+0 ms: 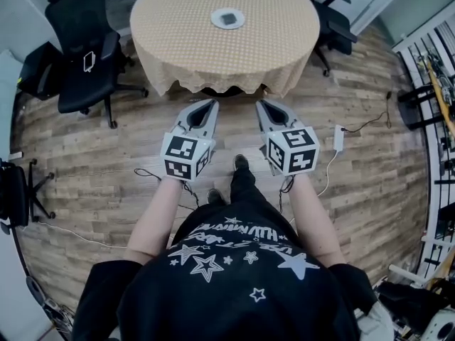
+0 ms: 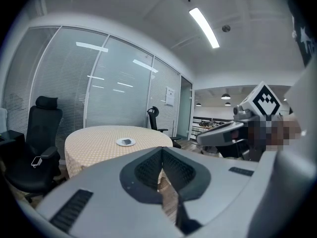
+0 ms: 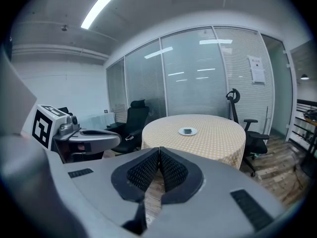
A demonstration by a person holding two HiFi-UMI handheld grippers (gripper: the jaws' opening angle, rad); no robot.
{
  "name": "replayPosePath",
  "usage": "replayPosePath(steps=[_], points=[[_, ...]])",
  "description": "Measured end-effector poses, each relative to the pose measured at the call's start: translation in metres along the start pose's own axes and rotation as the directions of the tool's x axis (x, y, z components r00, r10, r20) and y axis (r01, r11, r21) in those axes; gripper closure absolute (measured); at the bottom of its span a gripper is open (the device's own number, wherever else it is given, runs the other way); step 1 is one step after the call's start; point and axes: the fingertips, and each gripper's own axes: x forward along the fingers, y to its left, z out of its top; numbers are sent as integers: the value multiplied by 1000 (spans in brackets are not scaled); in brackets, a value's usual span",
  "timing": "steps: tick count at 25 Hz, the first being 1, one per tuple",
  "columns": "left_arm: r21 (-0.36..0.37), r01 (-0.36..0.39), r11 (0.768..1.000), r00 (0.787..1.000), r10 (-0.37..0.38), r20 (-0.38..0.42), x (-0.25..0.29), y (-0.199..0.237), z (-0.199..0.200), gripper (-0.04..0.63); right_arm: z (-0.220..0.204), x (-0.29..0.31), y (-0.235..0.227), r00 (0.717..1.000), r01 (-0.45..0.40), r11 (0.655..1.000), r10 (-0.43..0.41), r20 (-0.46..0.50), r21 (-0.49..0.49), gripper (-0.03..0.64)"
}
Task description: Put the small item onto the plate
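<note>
1. Squinting at the small item (image 1: 228,19): it is dark and flat, and too tiny to name from any view.
2. It sits in the middle of the white plate (image 1: 215,18), alone there, on the far half of the round table (image 1: 213,55).
3. The tan cloth (image 1: 284,77) drapes over the table's edge and hides whatever holds it up.
4. The left gripper (image 1: 212,104) has its jaws pressed together with nothing between them. The right gripper (image 1: 261,106) matches it, closed and empty.
5. Both grippers hover side by side over the wooden floor (image 1: 106,162), apart from each other and just short of the table's near edge.
6. One black office chair (image 1: 82,48) stands left of the table and another (image 1: 334,23) at its far right.
7. Cables (image 1: 153,176) trail on the floor by the person's feet, and a white adapter (image 1: 339,137) lies to the right.
8. The person's own body blocks the nearest floor.
</note>
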Motion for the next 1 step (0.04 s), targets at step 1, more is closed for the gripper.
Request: replayPosePath(steps=[1], points=[[-1,2,1000,1000,-2,0,-1,-1,-1,595,-1,-2,0,1000,4,1000,-4,1,1,591]])
